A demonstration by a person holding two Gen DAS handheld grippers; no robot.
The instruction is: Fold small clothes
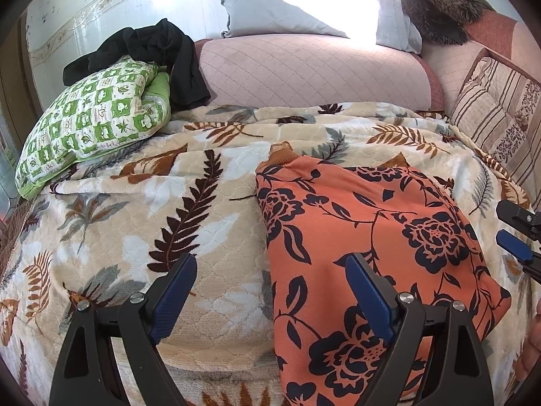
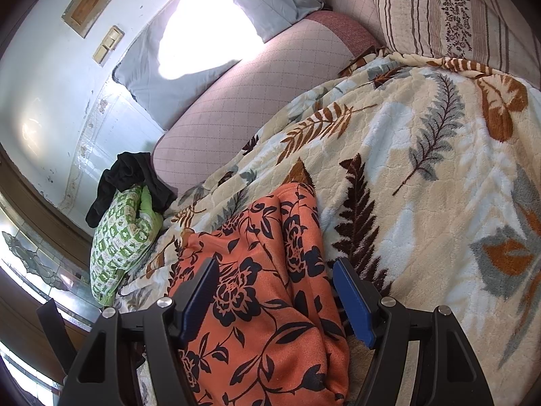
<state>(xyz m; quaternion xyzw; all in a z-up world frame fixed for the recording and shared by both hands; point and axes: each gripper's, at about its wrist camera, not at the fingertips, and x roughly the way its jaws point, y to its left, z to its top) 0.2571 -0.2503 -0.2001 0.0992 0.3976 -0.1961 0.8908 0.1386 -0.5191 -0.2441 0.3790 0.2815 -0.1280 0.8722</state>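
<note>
An orange garment with a dark floral print (image 1: 372,237) lies folded on a leaf-patterned blanket (image 1: 135,209). My left gripper (image 1: 270,258) hovers open over the garment's left edge, with one finger above the blanket and the other above the orange cloth. At the right edge of that view, my right gripper (image 1: 507,230) stands by the garment's right side. In the right wrist view the orange garment (image 2: 263,304) runs under and between the spread fingers of my right gripper (image 2: 275,264). It is open, and its pads do not squeeze the cloth.
A black garment (image 1: 162,50) is draped over a green checked pillow (image 1: 94,121) at the back left. Behind the blanket sit a pink quilted cushion (image 1: 304,71) and a grey pillow (image 1: 287,0). A striped pillow (image 1: 497,118) borders the right side.
</note>
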